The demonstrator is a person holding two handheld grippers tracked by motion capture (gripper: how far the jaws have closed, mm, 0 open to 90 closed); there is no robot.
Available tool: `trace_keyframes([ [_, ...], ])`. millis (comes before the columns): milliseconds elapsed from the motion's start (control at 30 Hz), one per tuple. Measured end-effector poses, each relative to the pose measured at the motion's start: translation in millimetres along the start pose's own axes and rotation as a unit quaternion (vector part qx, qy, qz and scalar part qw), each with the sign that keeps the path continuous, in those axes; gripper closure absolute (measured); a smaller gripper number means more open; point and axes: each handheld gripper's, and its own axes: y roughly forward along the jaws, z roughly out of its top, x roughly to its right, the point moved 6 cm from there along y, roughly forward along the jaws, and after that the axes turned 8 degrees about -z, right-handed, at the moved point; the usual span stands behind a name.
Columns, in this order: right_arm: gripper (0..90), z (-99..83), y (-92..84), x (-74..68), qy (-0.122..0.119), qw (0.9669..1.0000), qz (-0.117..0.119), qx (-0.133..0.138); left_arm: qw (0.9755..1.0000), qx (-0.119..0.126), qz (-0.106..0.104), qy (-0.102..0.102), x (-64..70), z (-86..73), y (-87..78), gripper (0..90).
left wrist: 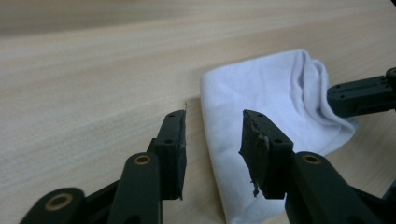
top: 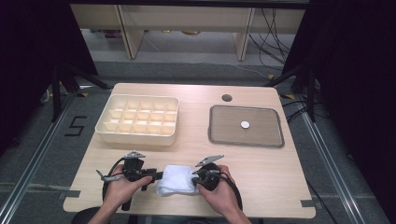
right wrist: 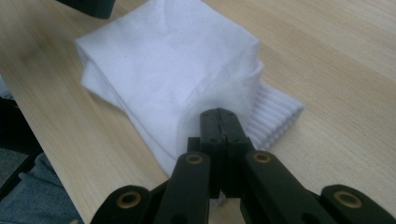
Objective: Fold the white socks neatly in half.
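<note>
A white folded cloth (top: 176,179) with a ribbed edge lies near the table's front edge, between my two grippers. My left gripper (top: 156,176) is at the cloth's left side. In the left gripper view its jaws (left wrist: 212,123) stand open, with the cloth's (left wrist: 266,88) near edge just beyond the tips and neither pad pressing on it. My right gripper (top: 195,179) is at the cloth's right side. The right gripper view shows it (right wrist: 220,114) shut on a fold of the cloth (right wrist: 168,60). One black jaw of the right gripper (left wrist: 359,95) reaches in from the right.
A cream tray (top: 135,137) divided into several compartments stands at the back left. A flat grey tray (top: 246,142) with a small white disc (top: 245,124) lies at the back right. A round hole (top: 227,98) is in the tabletop behind it.
</note>
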Motion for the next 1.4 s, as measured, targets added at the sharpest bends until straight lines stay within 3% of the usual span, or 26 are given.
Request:
trace_keyframes([
  [67, 90.0, 0.0, 0.2, 0.2, 0.0, 1.0, 0.001, 0.001, 0.9996, 0.0, -0.017, -0.024, 2.2, -1.1, 5.1, 58.3],
  [133, 90.0, 0.0, 0.2, 0.2, -0.001, 1.0, 0.001, 0.002, 0.9989, -0.012, -0.029, -0.035, 1.9, -3.0, 8.5, 59.7],
  [167, 90.0, -0.1, 0.2, 0.4, -0.003, 1.0, 0.002, 0.003, 0.9988, -0.012, -0.023, -0.04, 1.3, -3.7, 10.5, 60.7],
  [367, 90.0, -0.5, 0.1, 0.6, -0.001, 1.0, 0.004, 0.002, 0.9972, -0.024, -0.037, -0.059, -1.0, -4.9, 14.8, 67.5],
  [667, 90.0, -0.5, 0.3, 0.6, 0.0, 1.0, 0.004, 0.002, 0.9972, -0.033, -0.03, -0.06, -2.2, -6.0, 17.6, 74.8],
  [900, 90.0, -0.6, 1.1, 0.4, 0.001, 1.0, 0.003, 0.002, 0.9983, -0.032, -0.017, -0.046, -0.9, -6.6, 19.3, 80.1],
  [1067, 90.0, -0.5, 1.7, 0.0, 0.001, 1.0, 0.004, 0.002, 0.9986, -0.027, -0.021, -0.04, 0.1, -6.4, 18.2, 84.3],
  [1100, 90.0, -1.4, 1.1, 0.0, 0.011, 0.9999, -0.002, -0.006, 0.9987, -0.027, -0.021, -0.038, 0.3, -6.2, 17.6, 84.3],
  [1400, 90.0, -1.6, 1.1, -0.9, 0.014, 0.9999, 0.002, -0.007, 0.9985, -0.012, -0.041, -0.035, 7.8, 2.0, 7.1, 84.4],
])
